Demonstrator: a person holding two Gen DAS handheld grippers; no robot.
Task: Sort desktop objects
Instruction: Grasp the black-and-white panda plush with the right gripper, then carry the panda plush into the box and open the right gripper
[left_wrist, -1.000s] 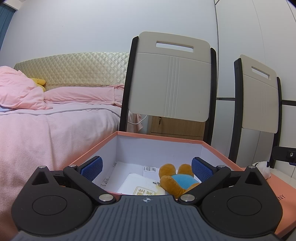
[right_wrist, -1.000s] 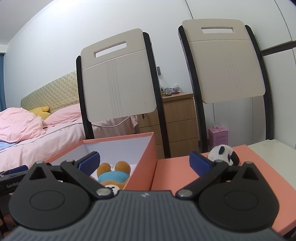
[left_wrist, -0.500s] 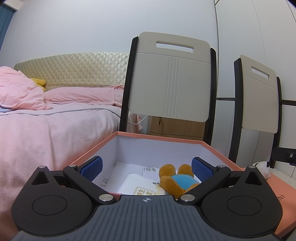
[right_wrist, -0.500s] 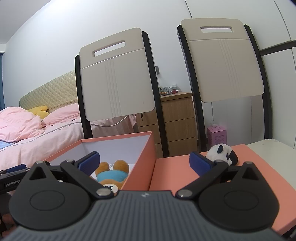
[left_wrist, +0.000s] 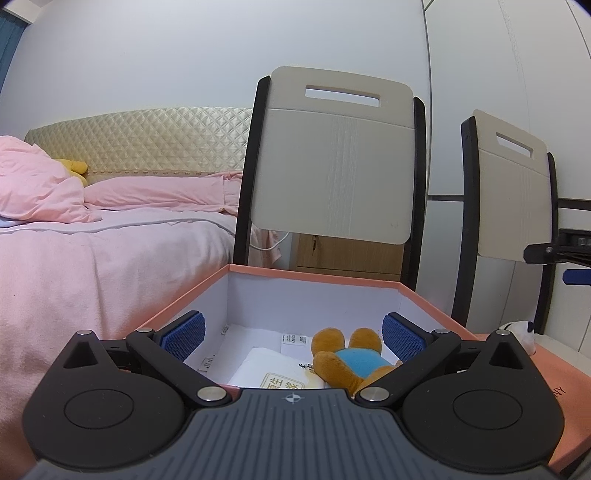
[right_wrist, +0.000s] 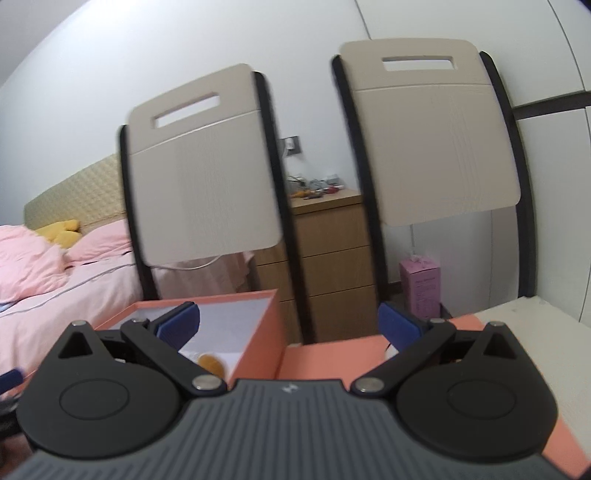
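Note:
An open pink box (left_wrist: 314, 277) with a white inside holds a brown plush bear in a blue shirt (left_wrist: 351, 358), a white packet (left_wrist: 273, 373) and small paper labels. My left gripper (left_wrist: 293, 334) is open and empty, just in front of the box's near rim. A small panda plush (left_wrist: 517, 328) lies on the pink lid (left_wrist: 554, 369) to the right. My right gripper (right_wrist: 290, 326) is open and empty above the lid (right_wrist: 332, 354), beside the box (right_wrist: 258, 332). The panda is almost wholly hidden behind its right finger (right_wrist: 397, 326).
Two beige chair backs (right_wrist: 207, 170) (right_wrist: 432, 136) stand behind the table. A bed with pink bedding (left_wrist: 92, 258) lies to the left. A wooden drawer unit (right_wrist: 325, 258) and a small pink carton (right_wrist: 421, 288) stand behind. The white table top (right_wrist: 535, 314) shows at right.
My right gripper has moved forward and tilted up, so the panda has slipped behind its right finger and the view is blurred. The left gripper has not moved.

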